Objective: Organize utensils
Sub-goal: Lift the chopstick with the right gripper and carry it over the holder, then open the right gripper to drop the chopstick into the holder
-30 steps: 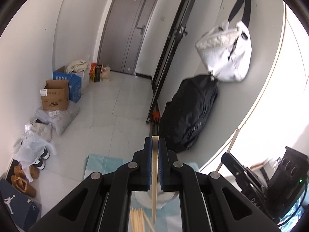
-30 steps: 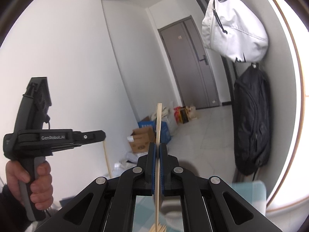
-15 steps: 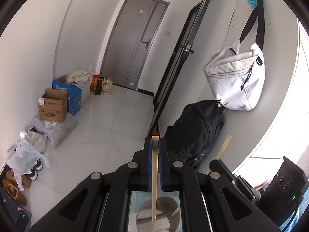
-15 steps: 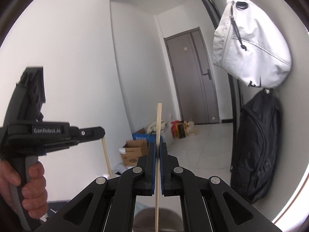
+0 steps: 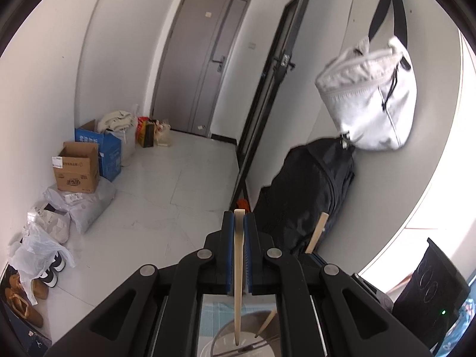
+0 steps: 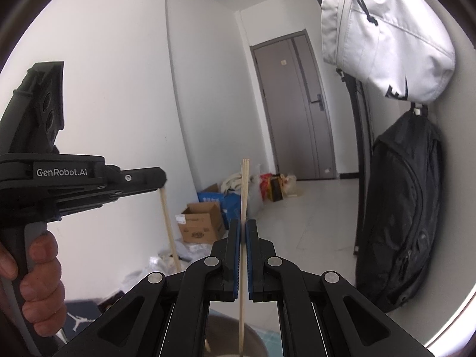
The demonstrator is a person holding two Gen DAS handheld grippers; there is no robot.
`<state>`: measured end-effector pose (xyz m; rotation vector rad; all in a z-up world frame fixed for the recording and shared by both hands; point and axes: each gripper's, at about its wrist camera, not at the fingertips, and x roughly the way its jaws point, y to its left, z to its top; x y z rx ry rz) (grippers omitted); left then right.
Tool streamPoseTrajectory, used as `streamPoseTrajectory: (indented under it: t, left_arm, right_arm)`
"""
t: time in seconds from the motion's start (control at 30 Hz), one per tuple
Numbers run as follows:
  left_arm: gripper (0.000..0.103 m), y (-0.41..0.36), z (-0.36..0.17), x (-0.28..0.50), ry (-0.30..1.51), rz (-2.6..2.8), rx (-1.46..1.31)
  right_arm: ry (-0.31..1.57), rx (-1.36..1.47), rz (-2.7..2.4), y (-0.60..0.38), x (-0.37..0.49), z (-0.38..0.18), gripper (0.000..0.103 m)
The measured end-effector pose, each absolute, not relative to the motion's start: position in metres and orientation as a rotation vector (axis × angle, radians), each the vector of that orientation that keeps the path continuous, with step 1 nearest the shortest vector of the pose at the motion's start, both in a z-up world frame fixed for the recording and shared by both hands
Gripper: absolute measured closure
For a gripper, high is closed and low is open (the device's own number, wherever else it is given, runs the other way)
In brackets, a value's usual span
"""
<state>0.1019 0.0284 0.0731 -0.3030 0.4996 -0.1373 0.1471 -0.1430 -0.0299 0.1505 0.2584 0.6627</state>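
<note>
Chopstick (image 5: pixel 239 270) stands upright, pinched in my left gripper (image 5: pixel 239 220), its tip hanging over a metal holder (image 5: pixel 229 337) that the frame cuts off. Second chopstick (image 6: pixel 243 238), in the right view, is pinched upright in my right gripper (image 6: pixel 242 232) above the same rim (image 6: pixel 255 337). I judge the drop comes next: lower each tip inside, then let go. Inside is hidden.
</note>
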Motion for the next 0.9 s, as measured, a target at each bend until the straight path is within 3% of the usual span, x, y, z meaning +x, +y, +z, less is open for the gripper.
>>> streamPoseTrajectory:
  t: [0.27,0.43,0.6,0.7,0.9]
  left_arm:
    - [0.095,0.04,0.065,0.107,0.624,-0.223,-0.37]
    - [0.056,0.046,0.075,0.094,0.619,-0.217,-0.369]
    - [0.054,0.049,0.081,0.082,0.628,-0.177,-0.372]
    - [0.053,0.049,0.084,0.075,0.629,-0.146,-0.366]
    - [0.043,0.045,0.093,0.052,0.607,-0.1,-0.34]
  right_arm:
    - [0.343,0.159,0.743,-0.148,0.142,-0.042,0.096]
    - [0.365,0.188,0.751,-0.157,0.128,-0.038,0.069]
    - [0.354,0.203,0.74,-0.17,0.103,-0.028,0.053]
    - [0.346,0.195,0.728,-0.174,0.093,-0.023,0.048]
    - [0.335,0.203,0.713,-0.182,0.07,-0.017,0.036]
